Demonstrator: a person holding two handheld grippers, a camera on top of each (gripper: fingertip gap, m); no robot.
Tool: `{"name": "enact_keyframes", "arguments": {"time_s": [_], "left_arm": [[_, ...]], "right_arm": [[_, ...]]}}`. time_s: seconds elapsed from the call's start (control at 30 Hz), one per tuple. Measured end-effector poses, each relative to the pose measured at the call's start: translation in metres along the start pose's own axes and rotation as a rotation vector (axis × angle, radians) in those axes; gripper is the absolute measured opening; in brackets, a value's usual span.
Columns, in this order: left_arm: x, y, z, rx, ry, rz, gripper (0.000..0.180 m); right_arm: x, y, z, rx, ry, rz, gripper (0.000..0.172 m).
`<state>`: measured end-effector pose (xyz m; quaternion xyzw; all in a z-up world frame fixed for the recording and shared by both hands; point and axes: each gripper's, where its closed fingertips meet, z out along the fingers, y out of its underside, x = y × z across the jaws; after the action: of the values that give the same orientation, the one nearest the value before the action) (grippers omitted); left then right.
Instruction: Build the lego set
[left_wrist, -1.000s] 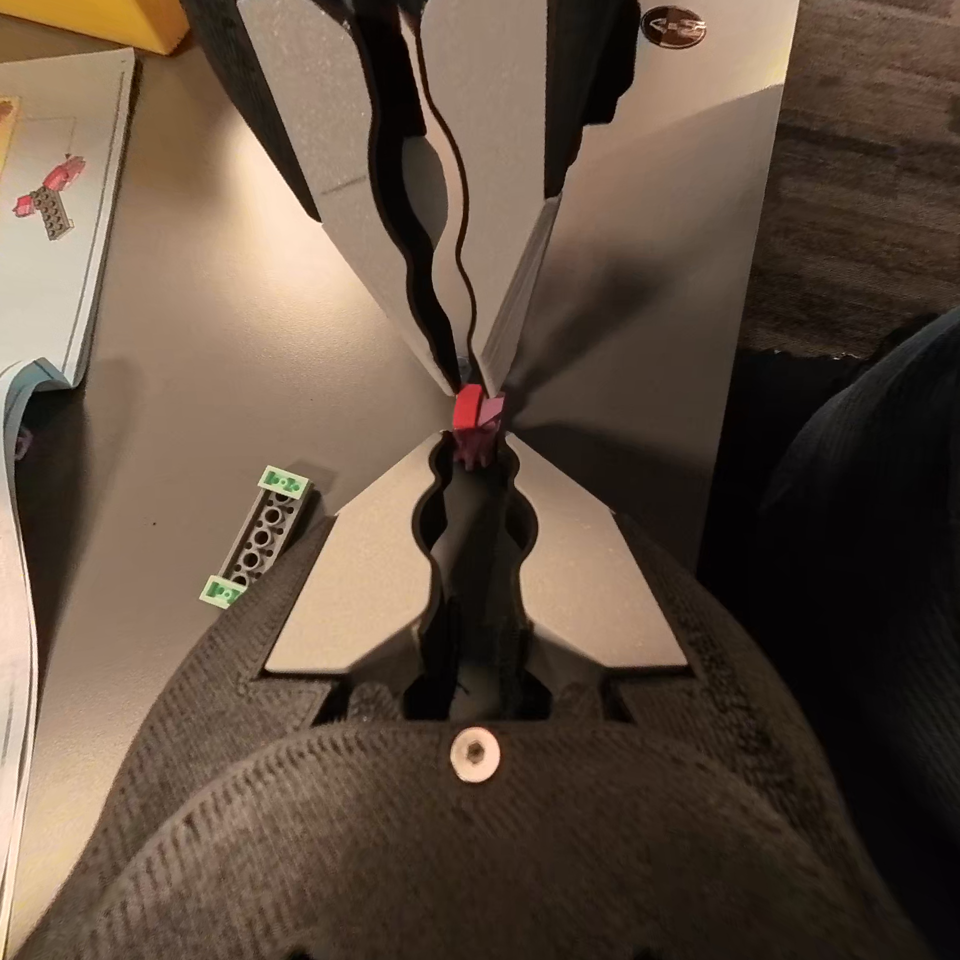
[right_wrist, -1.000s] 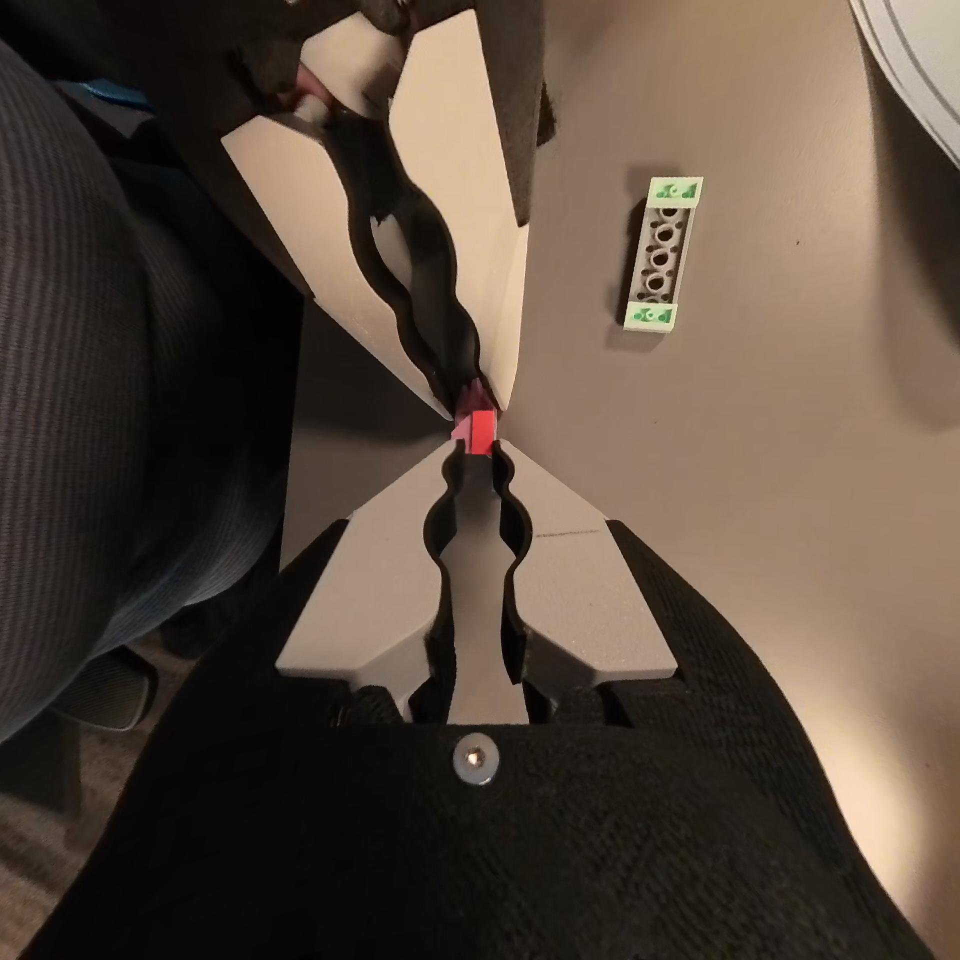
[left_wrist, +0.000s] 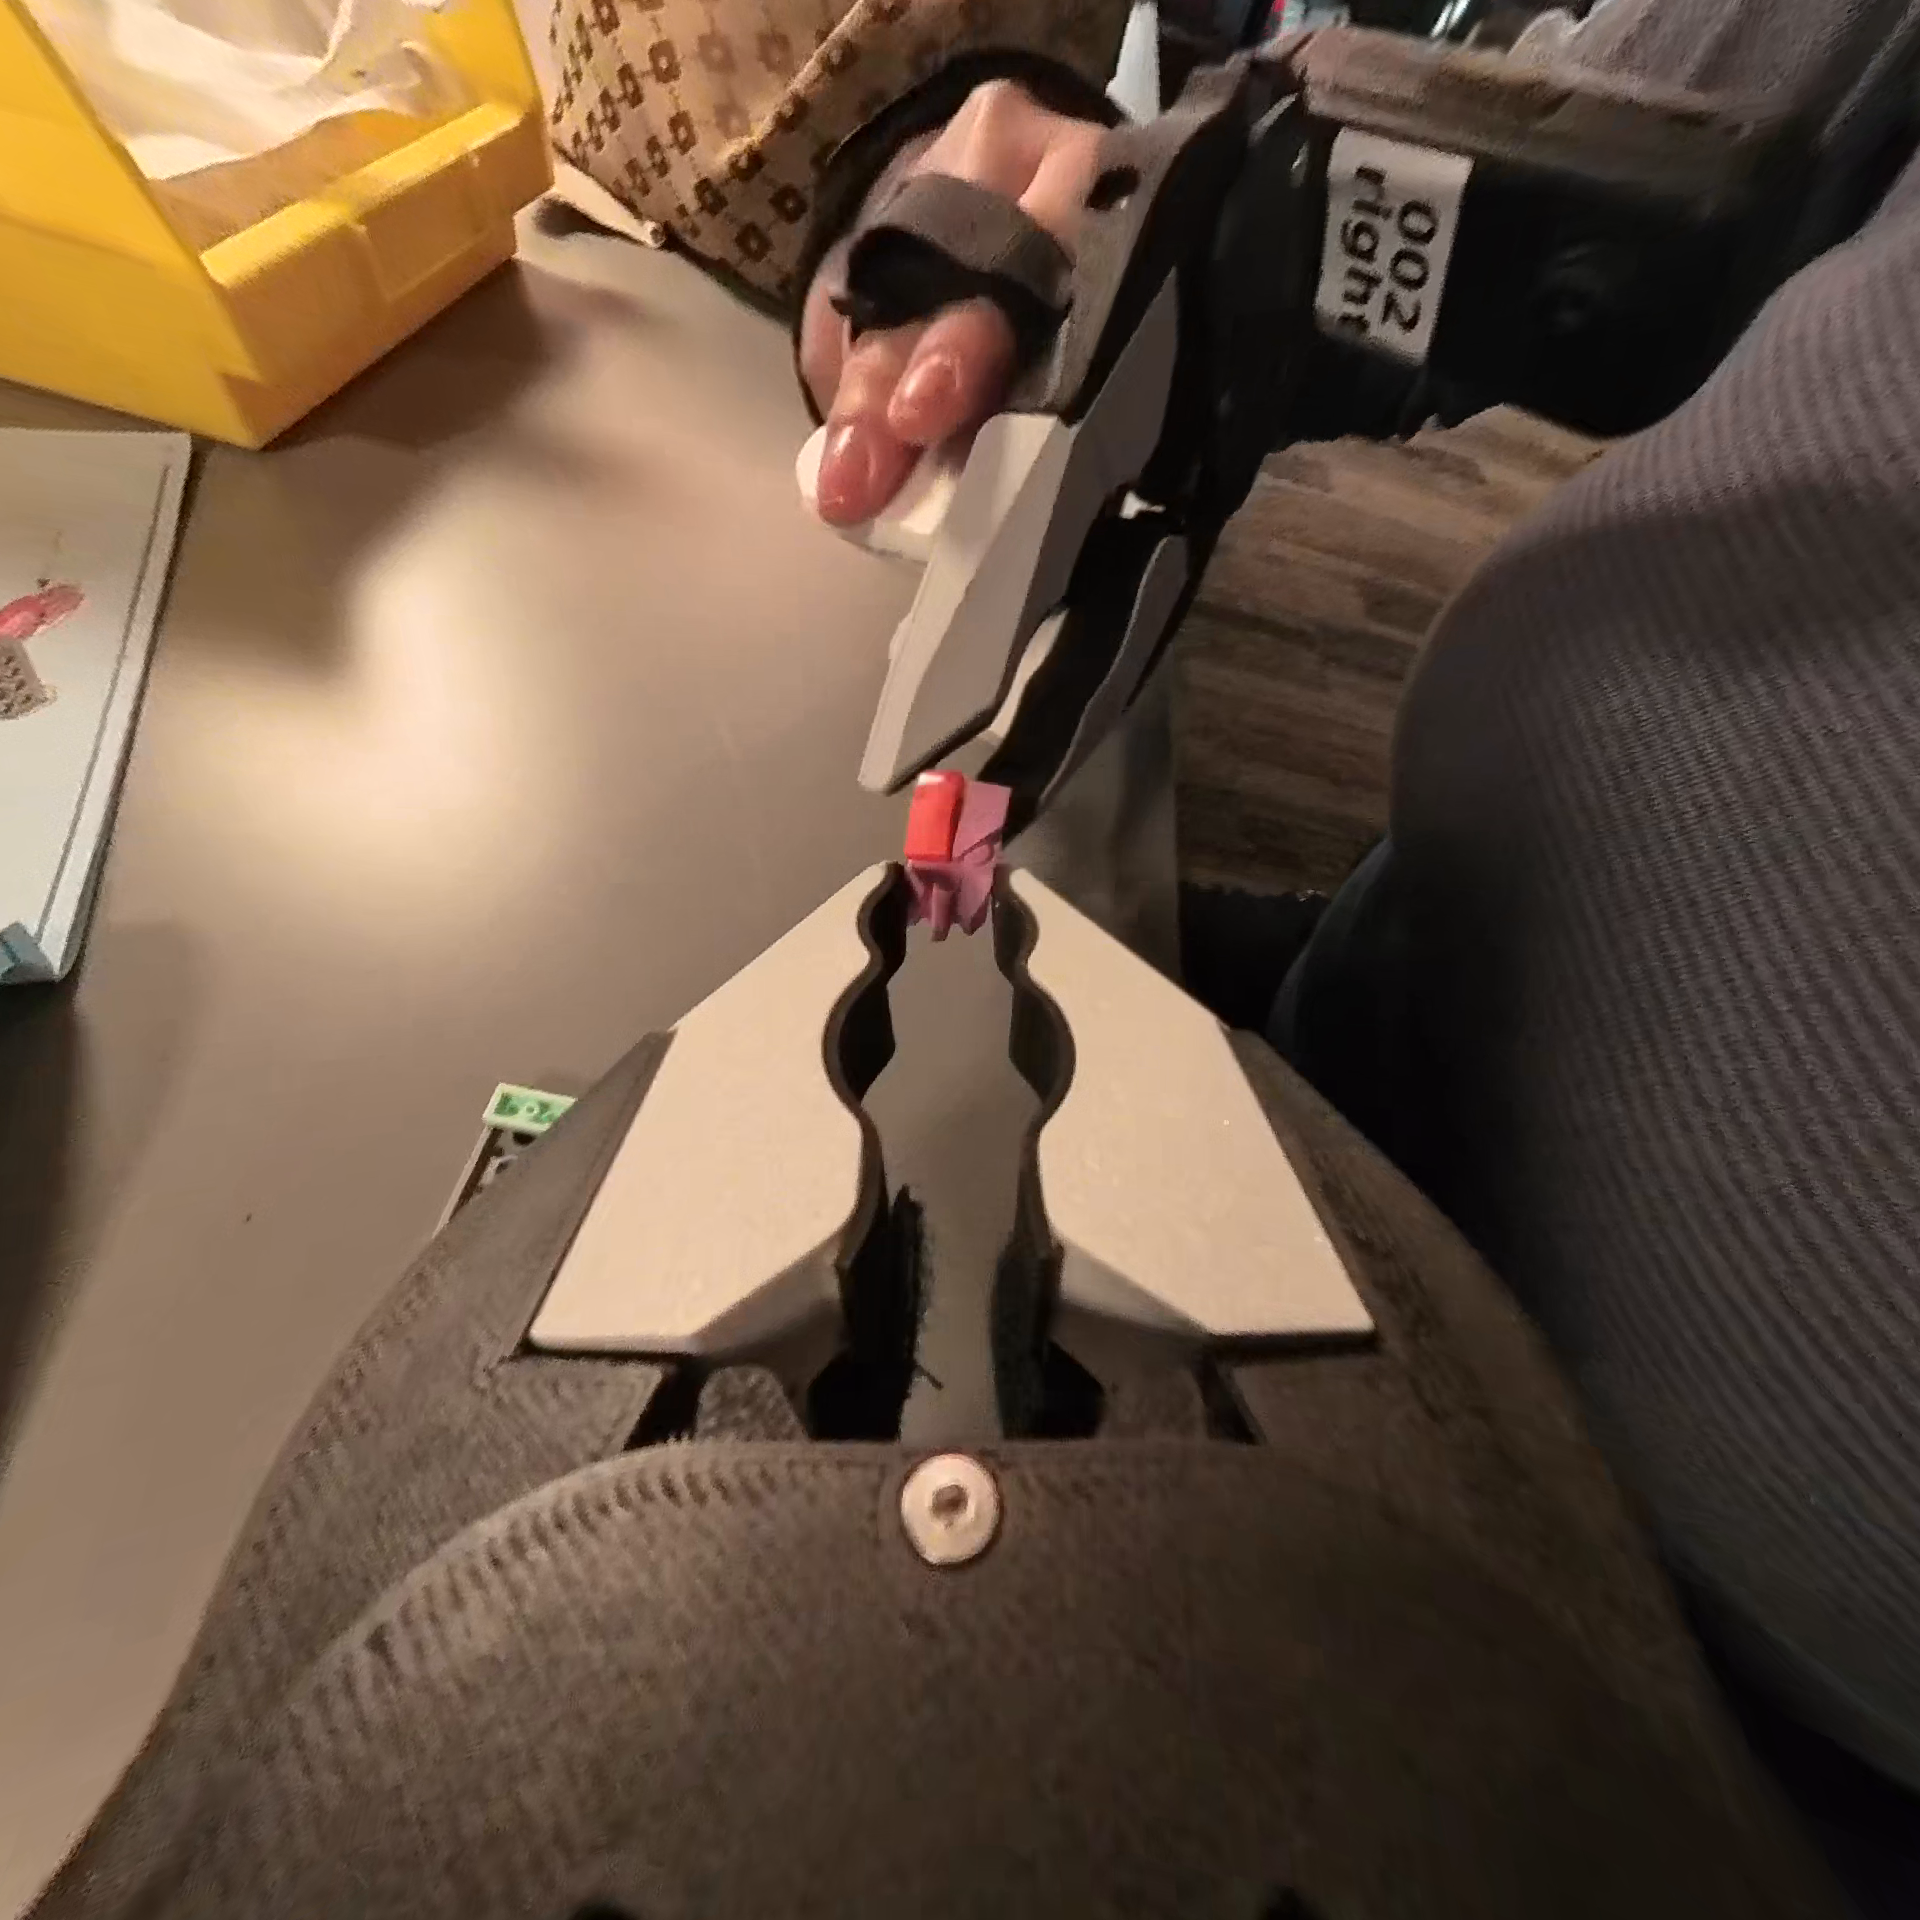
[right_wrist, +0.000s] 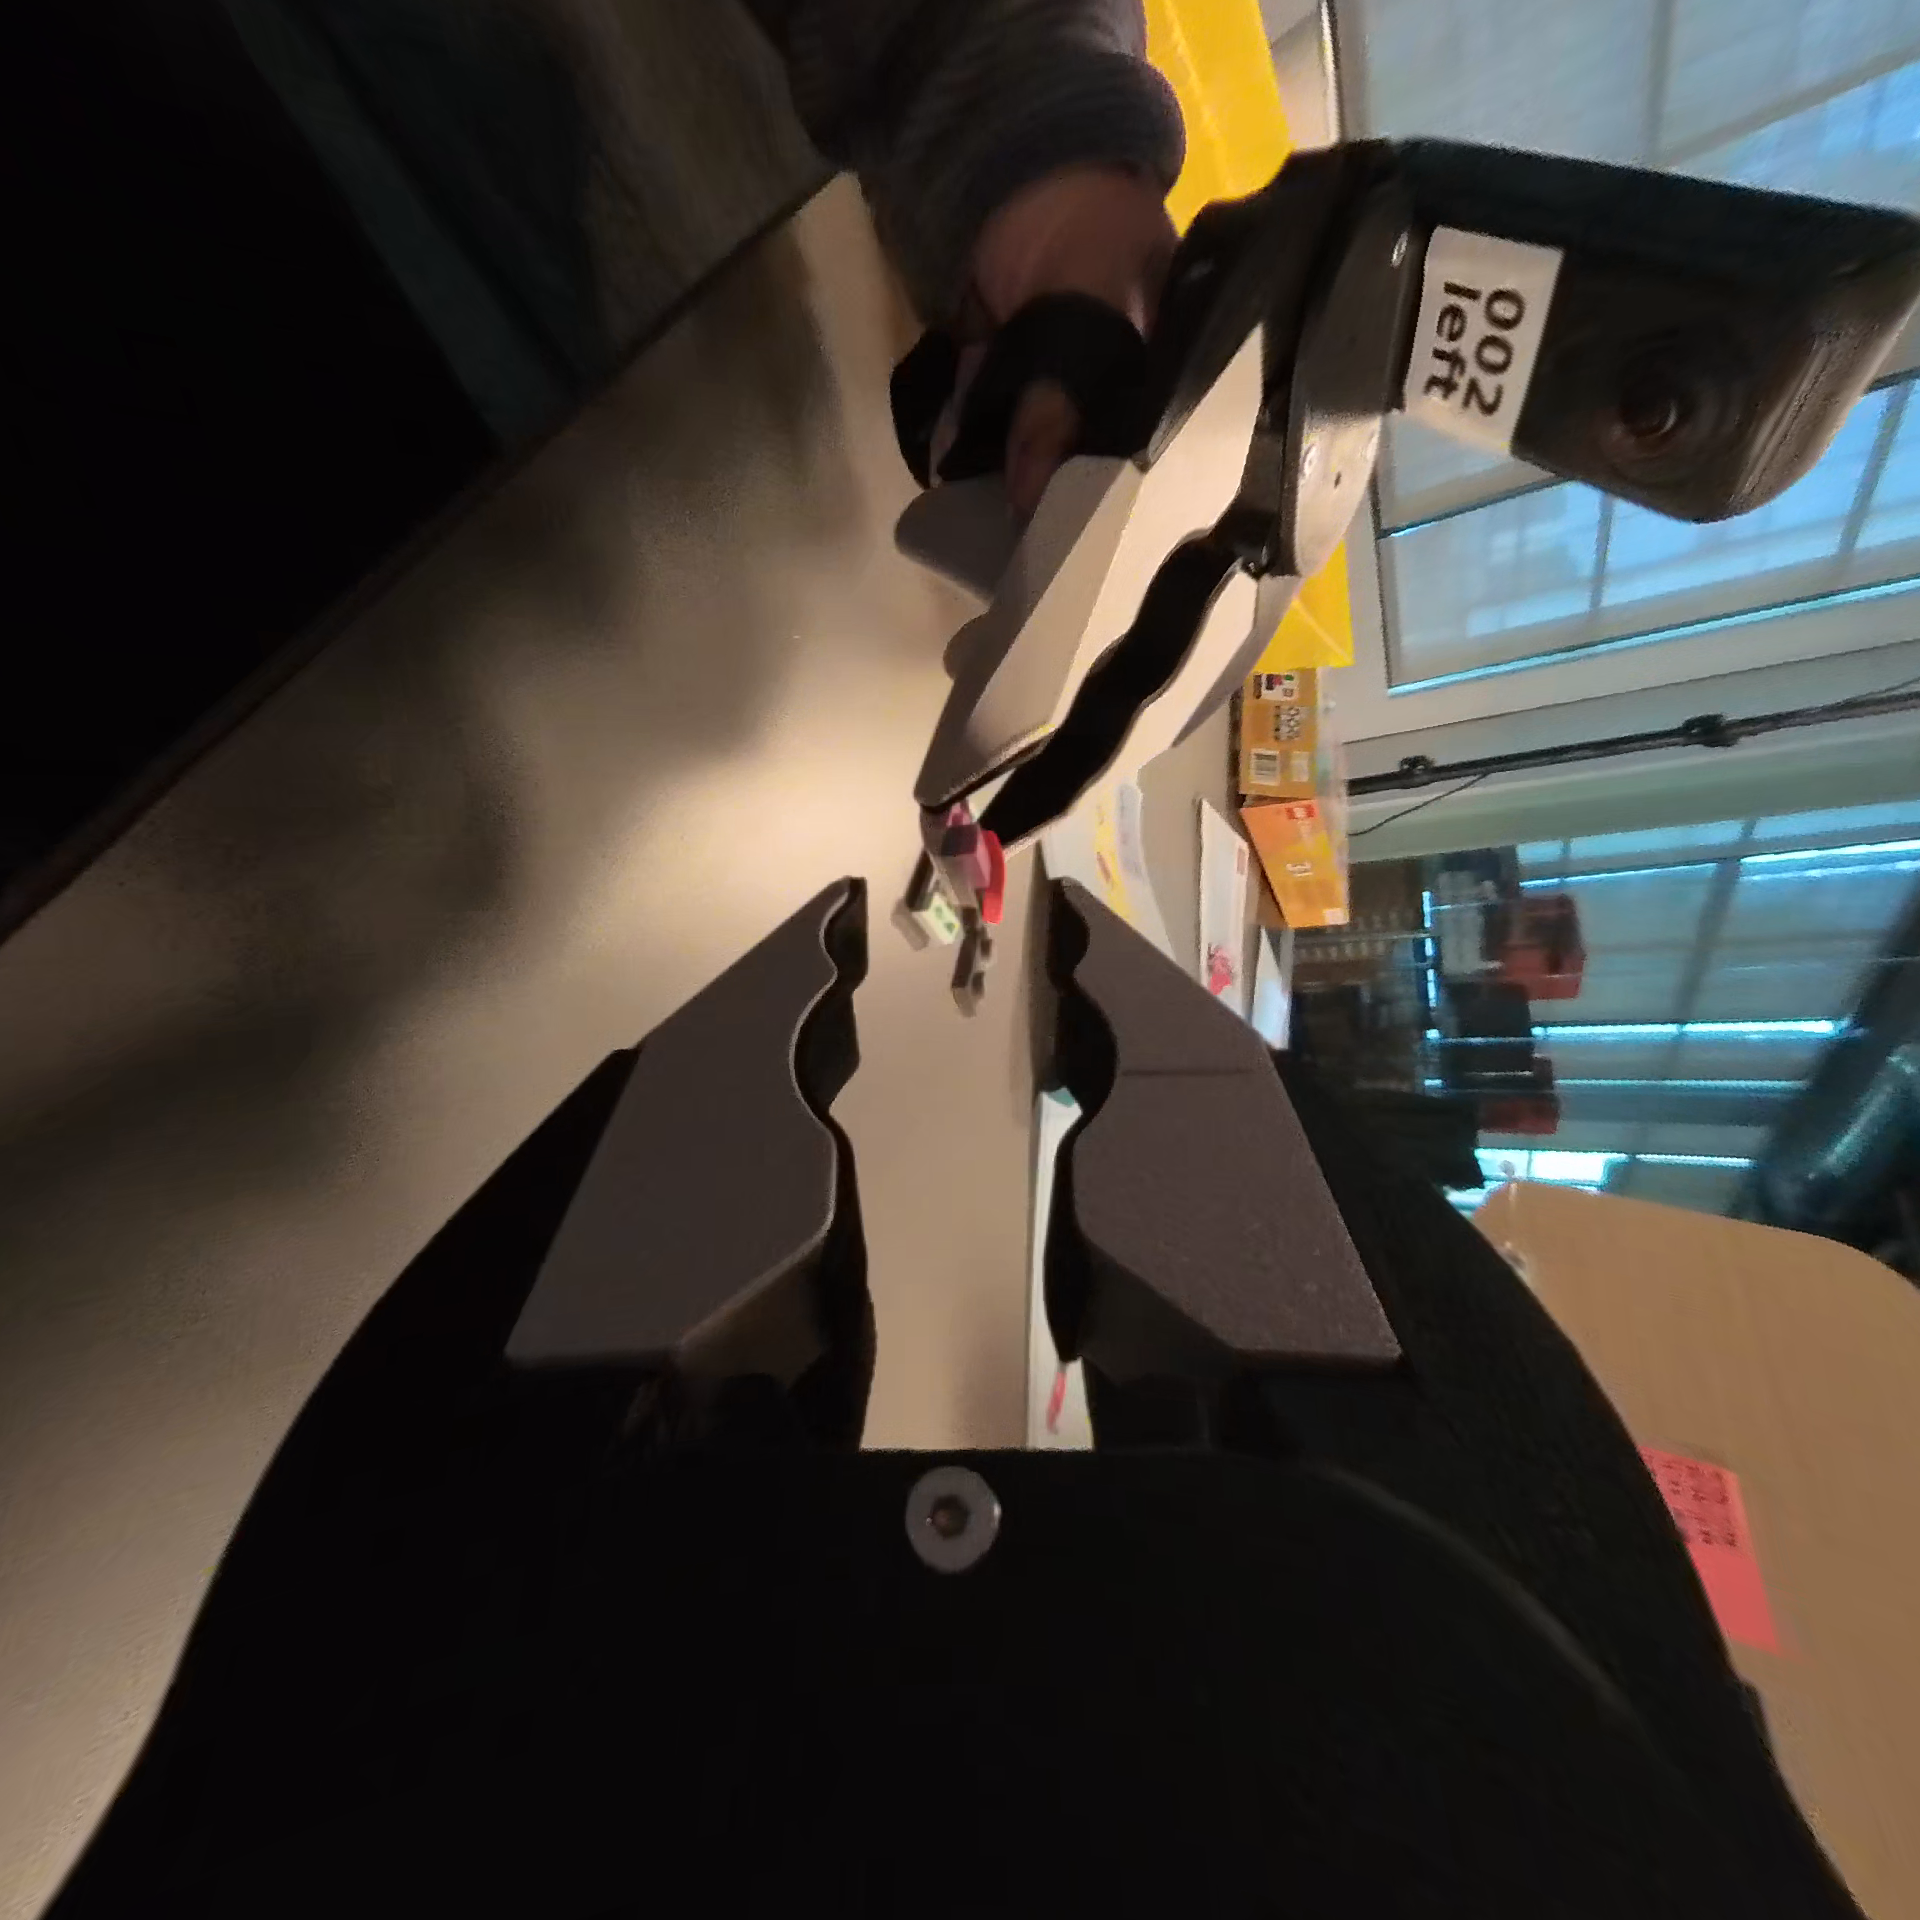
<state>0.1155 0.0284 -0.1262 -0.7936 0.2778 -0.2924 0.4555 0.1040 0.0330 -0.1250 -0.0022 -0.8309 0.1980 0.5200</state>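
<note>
Small brick assembly (left_wrist: 948, 862), pink with a red piece on top, clamped between the left gripper (left_wrist: 948, 891) fingertips above the grey table (left_wrist: 436, 644). Right gripper (right_wrist: 956, 914) released, jaws spread just beside the assembly. Grey-and-green brick (left_wrist: 520, 1117) lies left of it.

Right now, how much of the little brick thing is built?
Done: a red brick sits on the pink piece. In hand: the left hand-held gripper pinches that pink piece; the right hand-held gripper is open, empty. Left: the grey brick with green ends lies alone on the table.
</note>
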Motion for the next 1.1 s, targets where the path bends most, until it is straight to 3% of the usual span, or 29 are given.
{"name": "enact_keyframes", "arguments": {"time_s": [0.27,0.57,0.63,0.7,0.83,0.97,1.1], "left_arm": [[0.008,-0.004,0.000,0.005,0.037,-0.014,0.015],[0.002,-0.004,0.004,0.010,-0.022,-0.009,0.016],[-0.005,-0.003,0.003,0.008,-0.120,0.073,0.036],[-0.011,0.000,0.002,-0.022,-0.236,0.217,0.042],[-0.014,0.000,0.002,-0.073,-0.421,0.518,0.034],[-0.009,0.001,0.007,-0.093,-0.436,0.590,0.026],[-0.012,-0.005,0.003,-0.065,-0.489,0.625,0.006]], "right_arm": [[0.002,-0.008,0.000,0.047,0.021,-0.036,0.010],[-0.001,0.001,0.000,-0.007,-0.023,-0.007,0.008],[0.000,0.006,0.000,-0.012,-0.028,0.052,0.008],[0.001,0.011,0.000,-0.013,-0.039,0.129,0.009],[0.002,0.015,0.001,0.007,-0.074,0.245,0.009],[0.003,0.010,0.001,0.042,-0.097,0.300,0.009],[0.002,0.006,0.001,0.061,-0.117,0.327,0.009]]}}
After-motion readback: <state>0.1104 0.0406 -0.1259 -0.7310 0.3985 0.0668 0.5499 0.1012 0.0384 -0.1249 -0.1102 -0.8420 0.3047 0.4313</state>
